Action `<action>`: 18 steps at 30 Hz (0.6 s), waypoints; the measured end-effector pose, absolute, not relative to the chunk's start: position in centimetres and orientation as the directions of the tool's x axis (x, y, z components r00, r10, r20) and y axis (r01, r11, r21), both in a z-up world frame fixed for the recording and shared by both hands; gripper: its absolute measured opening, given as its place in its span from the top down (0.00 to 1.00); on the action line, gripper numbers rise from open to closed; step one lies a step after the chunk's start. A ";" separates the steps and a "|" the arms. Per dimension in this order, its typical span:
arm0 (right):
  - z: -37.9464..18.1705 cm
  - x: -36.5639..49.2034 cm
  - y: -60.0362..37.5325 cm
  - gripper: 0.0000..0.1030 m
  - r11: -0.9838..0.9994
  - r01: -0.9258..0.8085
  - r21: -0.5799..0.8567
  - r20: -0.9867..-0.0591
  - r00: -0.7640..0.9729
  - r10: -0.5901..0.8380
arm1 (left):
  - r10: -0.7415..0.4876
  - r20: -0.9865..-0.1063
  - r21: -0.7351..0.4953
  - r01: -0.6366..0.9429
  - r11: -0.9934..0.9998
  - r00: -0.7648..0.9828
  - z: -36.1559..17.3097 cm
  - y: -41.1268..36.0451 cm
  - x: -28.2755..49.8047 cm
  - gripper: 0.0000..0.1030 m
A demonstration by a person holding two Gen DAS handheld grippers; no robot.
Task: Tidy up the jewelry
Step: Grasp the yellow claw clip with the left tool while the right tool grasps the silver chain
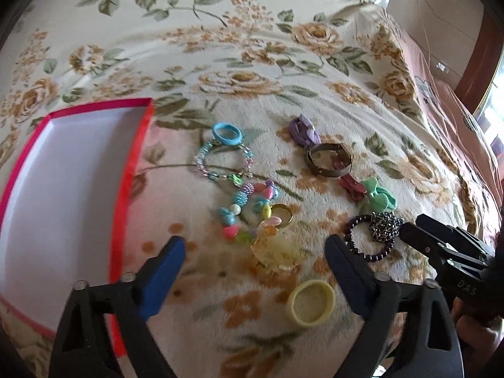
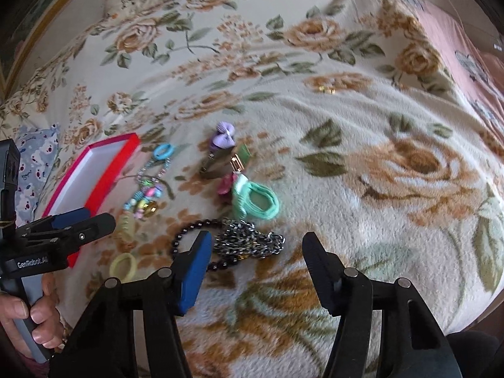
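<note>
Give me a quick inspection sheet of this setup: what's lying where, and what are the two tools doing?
Surface: floral fleece blanket on a bed.
Job's things: open pink box, nothing seen inside; blue ring, pastel bead bracelets, metal cuff, mint hair tie, dark bead bracelet, yellow ring, all loose beside the box.
Clutter: small gold bits far off.
Grippers: left tool open, holding nothing; right tool open over the dark bracelet.
Cables: nothing seen.
Surroundings: pink bedding, patterned pillow.

A floral-blanketed bed carries a red box at left, with scattered jewelry to its right.
</note>
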State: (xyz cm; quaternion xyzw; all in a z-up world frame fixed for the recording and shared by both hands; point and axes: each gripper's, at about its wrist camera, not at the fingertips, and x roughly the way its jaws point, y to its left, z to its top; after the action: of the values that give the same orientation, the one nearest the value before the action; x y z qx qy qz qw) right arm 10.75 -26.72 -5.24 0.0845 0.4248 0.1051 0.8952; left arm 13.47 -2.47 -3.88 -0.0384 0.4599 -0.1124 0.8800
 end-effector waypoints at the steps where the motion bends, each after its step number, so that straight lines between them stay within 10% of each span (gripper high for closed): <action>1: -5.6 11.1 -26.7 0.42 0.964 -0.115 0.240 -0.750 0.608 0.260 | -0.238 -0.805 -0.175 0.165 0.971 0.544 -4.2 -2.7 13.8 0.27; 7: -6.9 12.3 -26.3 0.64 0.966 -0.120 0.229 -0.770 0.585 0.255 | -0.283 -0.826 -0.216 0.190 0.958 0.488 -6.1 -3.2 15.1 0.59; 10: -7.0 12.0 -25.7 0.84 0.961 -0.150 0.233 -0.766 0.580 0.277 | -0.298 -0.818 -0.231 0.192 0.954 0.492 -6.4 -2.8 15.1 0.60; 18: -5.4 11.5 -25.4 0.94 0.958 -0.163 0.238 -0.740 0.608 0.287 | -0.319 -0.789 -0.252 0.198 0.947 0.524 -5.4 -1.7 13.9 0.61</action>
State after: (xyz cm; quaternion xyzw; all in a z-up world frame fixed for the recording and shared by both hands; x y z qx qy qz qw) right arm 11.51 -25.41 -5.40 0.0733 0.4243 0.1258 0.8937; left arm 13.88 -1.67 -5.38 -0.0653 0.4645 -0.1483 0.8706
